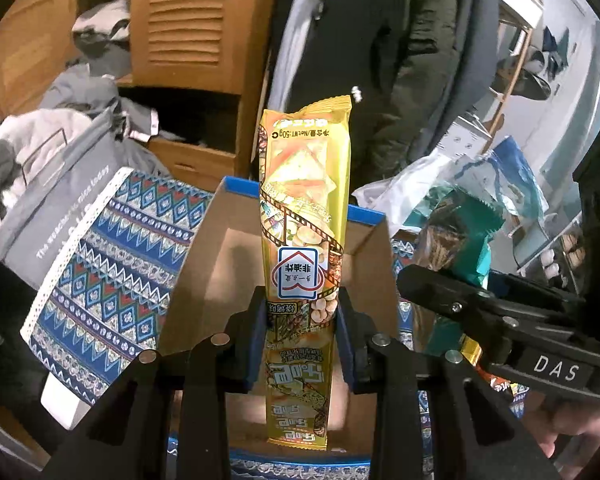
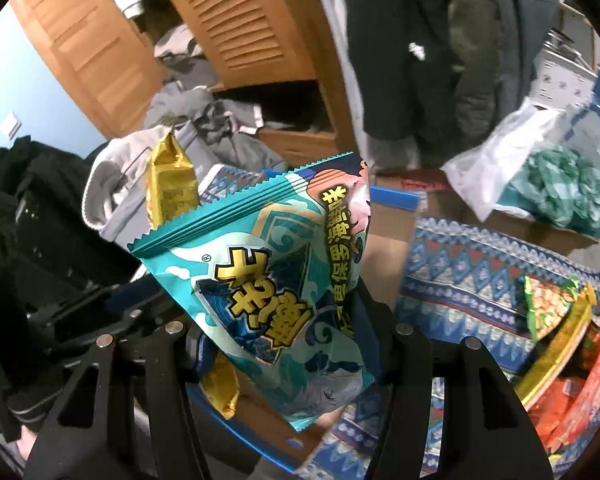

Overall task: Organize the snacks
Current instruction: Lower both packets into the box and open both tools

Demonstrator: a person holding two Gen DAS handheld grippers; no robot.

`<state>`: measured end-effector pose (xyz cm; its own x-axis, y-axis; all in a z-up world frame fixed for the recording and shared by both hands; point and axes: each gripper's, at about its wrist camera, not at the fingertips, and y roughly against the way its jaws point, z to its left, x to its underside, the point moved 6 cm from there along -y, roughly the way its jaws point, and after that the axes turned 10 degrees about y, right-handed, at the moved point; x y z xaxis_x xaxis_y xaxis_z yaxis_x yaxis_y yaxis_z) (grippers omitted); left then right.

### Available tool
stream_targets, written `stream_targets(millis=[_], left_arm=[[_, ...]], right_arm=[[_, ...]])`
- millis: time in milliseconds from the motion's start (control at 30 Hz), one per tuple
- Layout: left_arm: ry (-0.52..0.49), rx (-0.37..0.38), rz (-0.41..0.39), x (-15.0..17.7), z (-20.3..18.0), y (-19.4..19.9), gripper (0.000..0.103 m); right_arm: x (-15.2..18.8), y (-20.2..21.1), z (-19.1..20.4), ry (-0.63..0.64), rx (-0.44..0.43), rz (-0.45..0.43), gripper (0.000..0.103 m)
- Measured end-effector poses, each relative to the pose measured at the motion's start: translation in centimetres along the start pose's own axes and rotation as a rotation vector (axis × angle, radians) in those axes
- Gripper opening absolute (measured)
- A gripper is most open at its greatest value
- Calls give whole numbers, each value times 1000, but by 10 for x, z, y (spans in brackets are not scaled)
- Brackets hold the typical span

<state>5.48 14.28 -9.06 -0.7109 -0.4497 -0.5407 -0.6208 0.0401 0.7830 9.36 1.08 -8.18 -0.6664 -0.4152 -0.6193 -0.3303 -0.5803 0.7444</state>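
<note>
Yellow snack packet (image 1: 305, 240), teal seaweed packet (image 2: 268, 288) (gold lettering), blue-patterned cloth (image 1: 112, 264), blue-rimmed brown box (image 1: 204, 264).

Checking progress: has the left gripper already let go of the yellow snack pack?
No, the left gripper pinches the yellow snack pack upright.

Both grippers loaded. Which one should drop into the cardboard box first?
Left, probably. The left gripper holds the yellow snack pack upright directly over the open cardboard box; the right gripper, holding the teal seaweed snack bag, sits off beside it.
</note>
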Motion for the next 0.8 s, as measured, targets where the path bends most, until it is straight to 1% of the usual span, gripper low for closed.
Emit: stream_targets(millis=[133, 233, 300, 367, 433, 467, 500, 533, 600, 633, 667, 733, 800], left_arm=[[9, -28, 3, 2, 14, -6, 32], [1, -40, 20, 7, 19, -13, 32], [-3, -38, 32, 10, 19, -16, 32], [-1, -45, 49, 13, 20, -20, 32], [13, -52, 62, 16, 22, -22, 33], [17, -55, 68, 17, 22, -23, 33], [20, -61, 70, 17, 23, -23, 33], [20, -67, 60, 16, 24, -22, 33], [16, -78, 26, 12, 24, -18, 40], [14, -90, 10, 10, 25, -16, 52], [14, -98, -6, 8, 25, -14, 60], [16, -104, -25, 7, 25, -11, 61], [18, -96, -22, 7, 25, -10, 64]], right_arm=[[0, -18, 8, -9, -20, 32, 57], [2, -30, 10, -25, -33, 63, 57], [3, -36, 10, -24, -26, 81, 61], [6, -40, 9, -32, -29, 97, 61], [7, -43, 8, -42, -28, 108, 69], [8, -44, 7, -49, -25, 116, 76], [8, -45, 7, -54, -22, 119, 80], [8, -45, 6, -57, -21, 118, 80], [8, -44, 6, -56, -16, 117, 81], [8, -44, 5, -56, -11, 117, 81], [7, -42, 4, -56, -5, 113, 81], [5, -39, 2, -65, -2, 99, 81], [3, -34, -2, -75, 10, 84, 81]])
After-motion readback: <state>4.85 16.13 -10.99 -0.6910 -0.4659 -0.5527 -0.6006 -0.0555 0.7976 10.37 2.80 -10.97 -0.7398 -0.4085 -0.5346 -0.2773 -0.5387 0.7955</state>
